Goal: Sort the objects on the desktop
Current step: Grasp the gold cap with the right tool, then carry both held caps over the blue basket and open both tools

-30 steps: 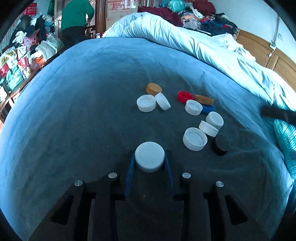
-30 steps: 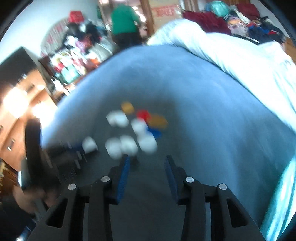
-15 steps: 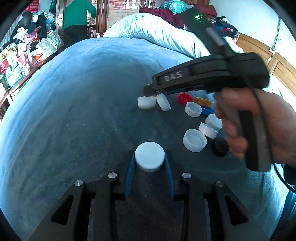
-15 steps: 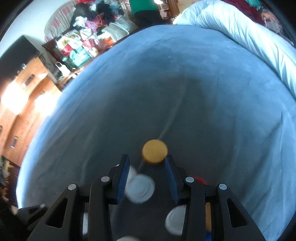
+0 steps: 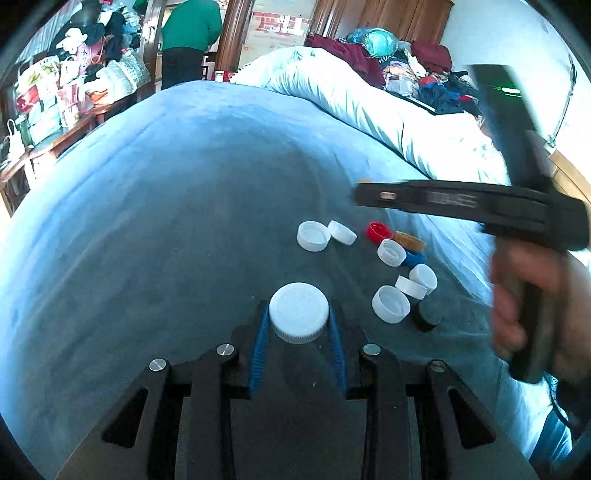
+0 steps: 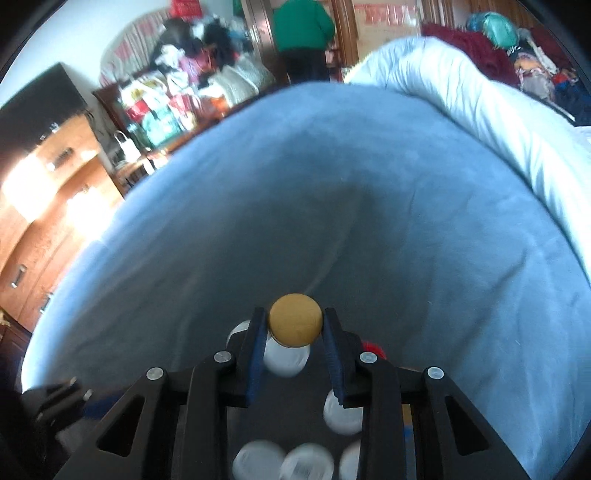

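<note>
My left gripper [image 5: 298,322] is shut on a large white cap [image 5: 298,308], held just over the blue blanket. To its right lies a pile of caps: white ones [image 5: 313,236] [image 5: 390,304], a red one [image 5: 379,232], a tan one [image 5: 410,240], a blue one [image 5: 415,258] and a black one [image 5: 428,315]. My right gripper [image 6: 294,319] has a yellow cap [image 6: 294,324] between its pads, and its jaws are closing on it, above the blurred pile. In the left wrist view the right gripper [image 5: 461,206] hangs above the pile, in a hand [image 5: 532,302].
The blue blanket [image 5: 166,221] spreads wide to the left and far side. A rumpled white duvet [image 5: 369,103] runs along the right. A person in green [image 5: 190,33] stands at the far doorway, next to a cluttered shelf [image 5: 55,96].
The right gripper swung in over the pile, closed on the yellow cap and lifted it. The left gripper shifted slightly with the white cap still in it.
</note>
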